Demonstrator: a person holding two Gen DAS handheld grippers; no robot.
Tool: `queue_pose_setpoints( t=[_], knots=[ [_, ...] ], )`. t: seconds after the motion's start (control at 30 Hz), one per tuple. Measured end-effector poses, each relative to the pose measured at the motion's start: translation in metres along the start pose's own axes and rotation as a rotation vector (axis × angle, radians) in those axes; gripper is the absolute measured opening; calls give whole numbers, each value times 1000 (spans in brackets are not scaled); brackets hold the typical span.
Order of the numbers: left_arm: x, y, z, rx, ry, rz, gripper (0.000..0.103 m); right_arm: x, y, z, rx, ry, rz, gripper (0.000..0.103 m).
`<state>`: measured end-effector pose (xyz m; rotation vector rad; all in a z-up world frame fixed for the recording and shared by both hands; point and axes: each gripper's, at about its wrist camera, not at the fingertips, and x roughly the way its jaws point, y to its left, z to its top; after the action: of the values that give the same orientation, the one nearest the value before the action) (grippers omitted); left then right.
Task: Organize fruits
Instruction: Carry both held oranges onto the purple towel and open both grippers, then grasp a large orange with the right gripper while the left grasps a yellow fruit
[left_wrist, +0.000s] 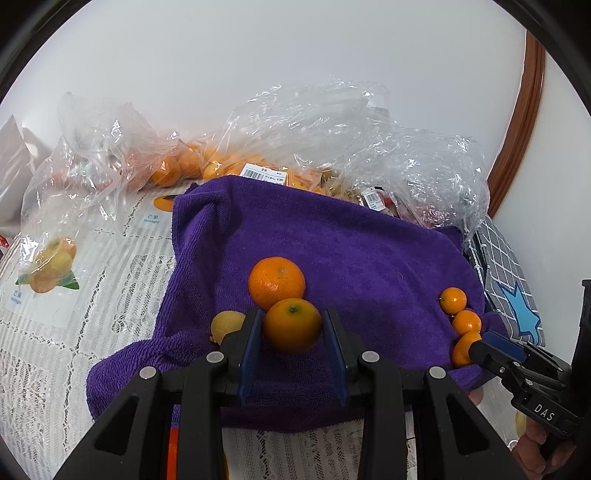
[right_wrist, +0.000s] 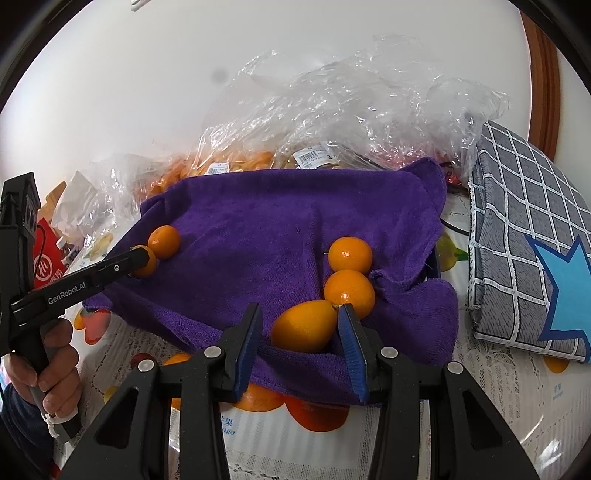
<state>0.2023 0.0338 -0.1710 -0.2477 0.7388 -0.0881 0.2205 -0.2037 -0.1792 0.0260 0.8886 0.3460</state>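
Two oranges lie touching on the purple towel (left_wrist: 369, 266); the left gripper (left_wrist: 291, 332) clamps the nearer orange (left_wrist: 291, 325), a yellow fruit (left_wrist: 226, 325) just beside its left finger. Right wrist view: right gripper (right_wrist: 301, 328) clamps an oval orange (right_wrist: 303, 325), nearest of three in a row.

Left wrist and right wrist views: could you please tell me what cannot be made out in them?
Bagged fruit: both views, blurred by crinkled plastic.
Yellow fruit: left wrist view, half hidden behind left tongs.
Nearest small orange: left wrist view, partly covered by right tongs.
Grip on either fruit: pad contact unclear.
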Motion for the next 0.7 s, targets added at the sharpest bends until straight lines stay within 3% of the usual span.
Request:
queue_pose_setpoints(
  t=[0.7],
  knots=[
    [-18, 12, -3, -43, -53, 9, 38, -40, 7, -9, 80, -63, -47, 47]
  ],
)
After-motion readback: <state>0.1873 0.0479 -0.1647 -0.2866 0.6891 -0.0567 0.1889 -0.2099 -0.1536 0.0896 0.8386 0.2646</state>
